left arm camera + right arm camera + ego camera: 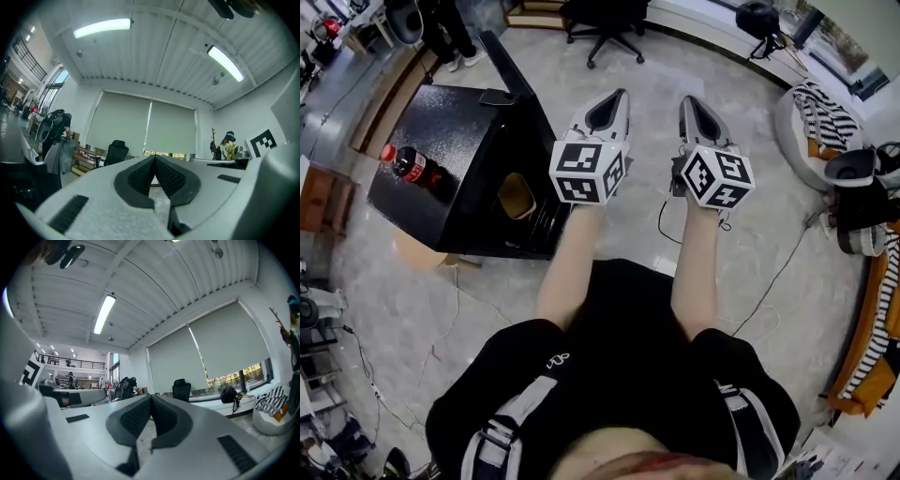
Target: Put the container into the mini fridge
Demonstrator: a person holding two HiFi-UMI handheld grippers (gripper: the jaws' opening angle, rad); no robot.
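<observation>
Both grippers are held out over the floor w/ nothing in them: left gripper [153, 157] has its jaws closed tip to tip, empty, and the right gripper [150, 398] is the same. The container [516, 195], a tan tub, looks to sit already inside the mini fridge [441, 122], close to the front edge of the opening, though how far in I can't tell. The door [508, 66] stands wide open, so prob. only the closing is left. Risks: if the tub pokes past the front edge, the door could clip it & tip it out. A hard shove could also jolt the fridge & topple the cola bottle [414, 167] at the left edge of its top. Closed tips may skid off the door's smooth face.
</observation>
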